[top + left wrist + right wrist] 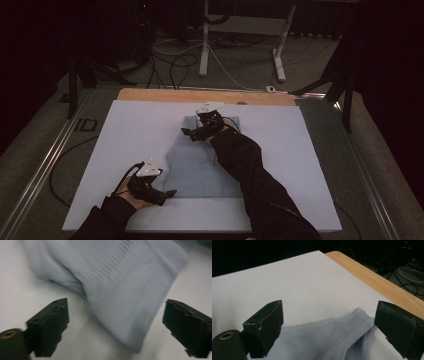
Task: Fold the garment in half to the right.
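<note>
With both the left gripper (pixel 169 193) and right gripper (pixel 186 132) spread, closing too high may miss the thin shirt (pixel 200 167).

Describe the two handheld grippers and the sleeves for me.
Both arms wear dark long sleeves. The left gripper and right gripper are black, each topped by a grey three-cornered plate and trailing a black cable. The fingers are blocky black pads with chipped edges.

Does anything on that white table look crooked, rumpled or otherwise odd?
Only slightly: the pale blue ribbed knit garment isn't lying flat. In the left gripper view, its near corner is folded under into a bulge. Otherwise nothing on the white board looks spilled or damaged.
</note>
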A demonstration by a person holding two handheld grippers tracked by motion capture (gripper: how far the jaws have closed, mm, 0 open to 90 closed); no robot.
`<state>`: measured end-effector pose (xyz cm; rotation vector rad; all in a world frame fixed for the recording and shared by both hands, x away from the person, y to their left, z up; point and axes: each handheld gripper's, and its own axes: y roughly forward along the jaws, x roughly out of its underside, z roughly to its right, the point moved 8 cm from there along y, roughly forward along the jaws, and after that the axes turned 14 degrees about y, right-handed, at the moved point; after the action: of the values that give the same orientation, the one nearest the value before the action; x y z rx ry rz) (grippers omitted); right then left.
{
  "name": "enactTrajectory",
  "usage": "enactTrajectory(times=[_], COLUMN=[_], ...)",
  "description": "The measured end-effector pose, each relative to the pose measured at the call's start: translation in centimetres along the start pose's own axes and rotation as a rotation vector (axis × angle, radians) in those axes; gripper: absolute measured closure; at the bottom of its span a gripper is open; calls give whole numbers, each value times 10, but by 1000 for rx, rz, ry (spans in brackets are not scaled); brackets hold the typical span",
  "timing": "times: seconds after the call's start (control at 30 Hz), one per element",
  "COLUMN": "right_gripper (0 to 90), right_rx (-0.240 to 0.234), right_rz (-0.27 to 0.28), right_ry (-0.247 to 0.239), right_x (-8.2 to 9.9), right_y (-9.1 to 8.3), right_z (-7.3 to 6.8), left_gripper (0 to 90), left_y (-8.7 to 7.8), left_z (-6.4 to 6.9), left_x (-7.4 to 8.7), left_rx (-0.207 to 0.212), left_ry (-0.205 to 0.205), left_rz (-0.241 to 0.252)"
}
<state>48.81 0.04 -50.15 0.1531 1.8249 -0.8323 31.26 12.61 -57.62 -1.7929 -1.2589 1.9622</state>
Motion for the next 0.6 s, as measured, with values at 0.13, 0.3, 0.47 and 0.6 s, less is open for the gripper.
enactTrajectory(times=[0.13, 0.3, 0.47, 0.6], right_gripper=[88, 91, 91, 91], right_rx=[1, -4, -10, -14], right_rz=[-8, -12, -11, -19], right_ry=[6, 2, 0, -7], right_x=[2, 2, 1, 1], right_y=[2, 3, 5, 7], right_z=[0, -1, -3, -5], left_gripper=[190, 281, 338, 420], left_y=[2, 7, 11, 14], left_z=[2, 3, 6, 12], left_x=[3, 4, 3, 3], left_rx=[21, 38, 30, 21], left_ry=[4, -3, -2, 24], left_rz=[-22, -43, -71, -97])
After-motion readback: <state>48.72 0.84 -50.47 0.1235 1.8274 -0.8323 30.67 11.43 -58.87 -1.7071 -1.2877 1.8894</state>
